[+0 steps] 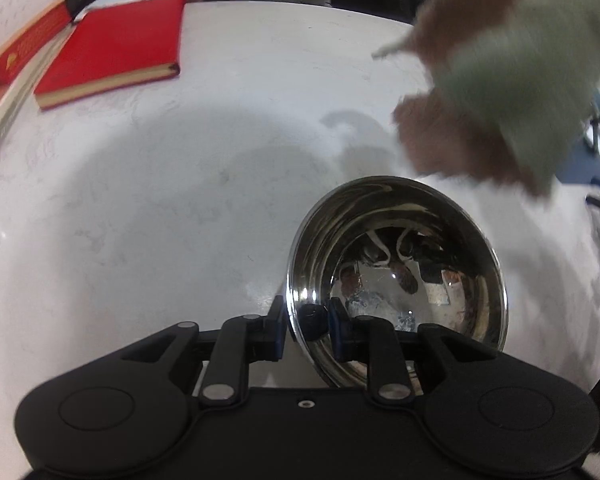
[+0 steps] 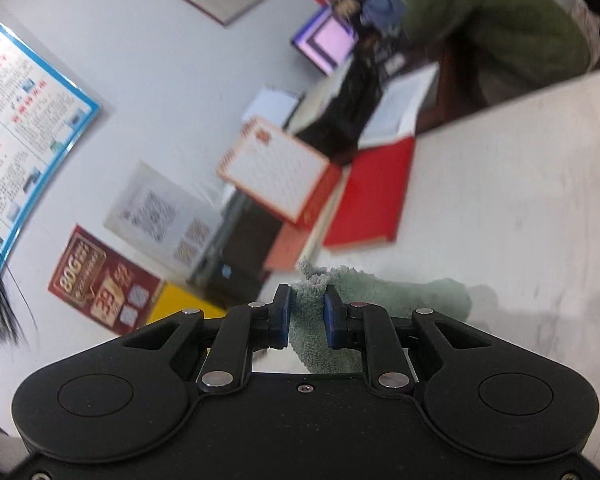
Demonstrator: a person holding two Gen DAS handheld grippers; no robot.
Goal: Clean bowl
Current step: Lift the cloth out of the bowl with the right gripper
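In the left wrist view, the steel bowl point(image 1: 396, 280) stands upright on the white surface point(image 1: 180, 200), near the camera and right of centre. Nothing solid can be made out inside it; its mirror-bright inner wall shows only warped reflections. The left gripper point(image 1: 304, 320) has its jaws clenched on the bowl's near rim, one blue pad outside the wall and the other inside. Above and to the right of the bowl, clear of it, a blurred cloth point(image 1: 512, 68) hangs in the air, pale green on one face and brown on the other. At the far left edge of the surface lies a red book point(image 1: 112, 48), beside a stack of other red and white books point(image 1: 12, 40). Dark clothing of seated people shows beyond the far edge.

In the right wrist view, the right gripper point(image 2: 306, 312) grasps the green cloth point(image 2: 380, 300) between its jaws, and the fabric bunches up and trails to the right. The bowl is out of sight here. The view is tilted: the white surface point(image 2: 520, 200) slopes across the right side with the red book point(image 2: 376, 196) and a desk calendar point(image 2: 276, 168) on it. A pale wall carries posters point(image 2: 20, 120), and a person in a green jacket point(image 2: 492, 20) sits at top right
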